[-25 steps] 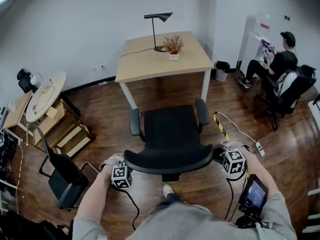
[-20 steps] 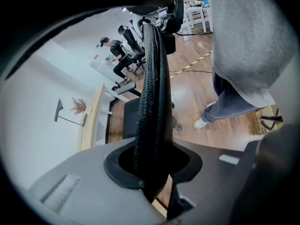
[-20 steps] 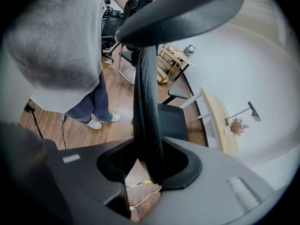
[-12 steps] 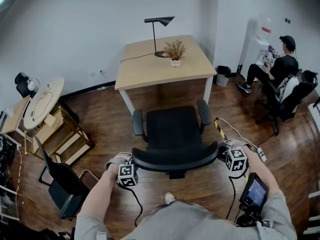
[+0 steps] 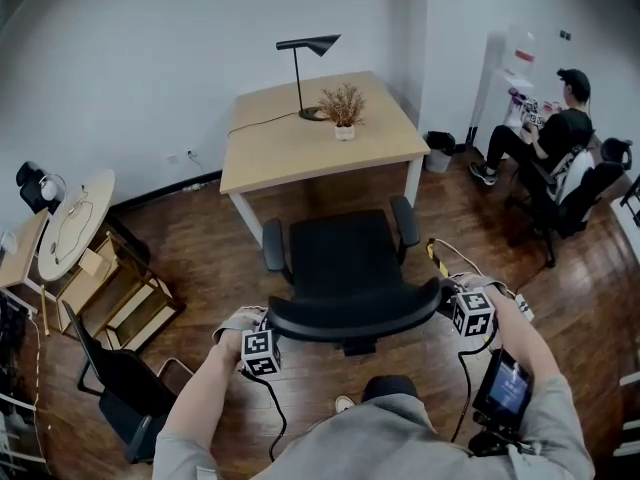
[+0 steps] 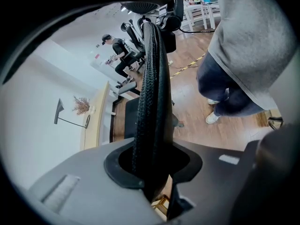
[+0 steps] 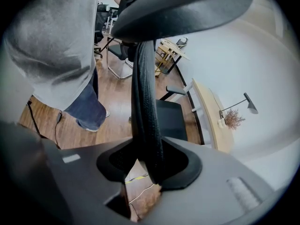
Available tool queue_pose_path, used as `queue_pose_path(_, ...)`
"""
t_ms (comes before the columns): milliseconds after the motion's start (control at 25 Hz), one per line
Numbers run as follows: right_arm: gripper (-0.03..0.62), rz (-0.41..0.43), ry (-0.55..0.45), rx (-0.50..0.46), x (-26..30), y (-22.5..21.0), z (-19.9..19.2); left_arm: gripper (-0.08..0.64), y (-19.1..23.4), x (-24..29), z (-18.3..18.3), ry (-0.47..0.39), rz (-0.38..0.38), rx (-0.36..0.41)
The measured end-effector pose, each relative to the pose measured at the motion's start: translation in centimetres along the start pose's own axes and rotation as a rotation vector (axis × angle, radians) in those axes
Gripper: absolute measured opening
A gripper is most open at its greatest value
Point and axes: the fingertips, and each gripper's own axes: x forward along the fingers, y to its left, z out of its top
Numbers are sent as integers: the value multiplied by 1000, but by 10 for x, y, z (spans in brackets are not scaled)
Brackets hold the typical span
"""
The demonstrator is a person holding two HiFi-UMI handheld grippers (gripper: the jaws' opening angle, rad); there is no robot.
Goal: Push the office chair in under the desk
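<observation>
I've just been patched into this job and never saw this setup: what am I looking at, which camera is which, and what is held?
There is no robot: a person works two hand-held, two-fingered grippers. The wide picture comes from a camera on the person's head, looking down at the office chair, which faces a wooden desk bearing a lamp and a small dried plant. The other two pictures come from cameras riding on the grippers. The left gripper and the right gripper each have their fingers closed on a side edge of the chair's backrest. The chair is not yet under the desk.
</observation>
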Motion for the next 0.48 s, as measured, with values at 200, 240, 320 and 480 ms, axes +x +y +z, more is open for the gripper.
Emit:
queue_pose_path(200,152,0,-9,-4,9,-19,-4,86,18,13,-4,0,2,1)
queue_pose_path(240,150,-4,-15,-7,11,-24,-4,87,23,16,-6,0,4,2)
queue_pose_path(320,150,-8,-25,-11,16,-34,-4,86,33,21,-9,0,6,2)
queue_pose_path(480,150,-1,-37,-21,25,-51,-7,86,48,34,-14,2,5,-3)
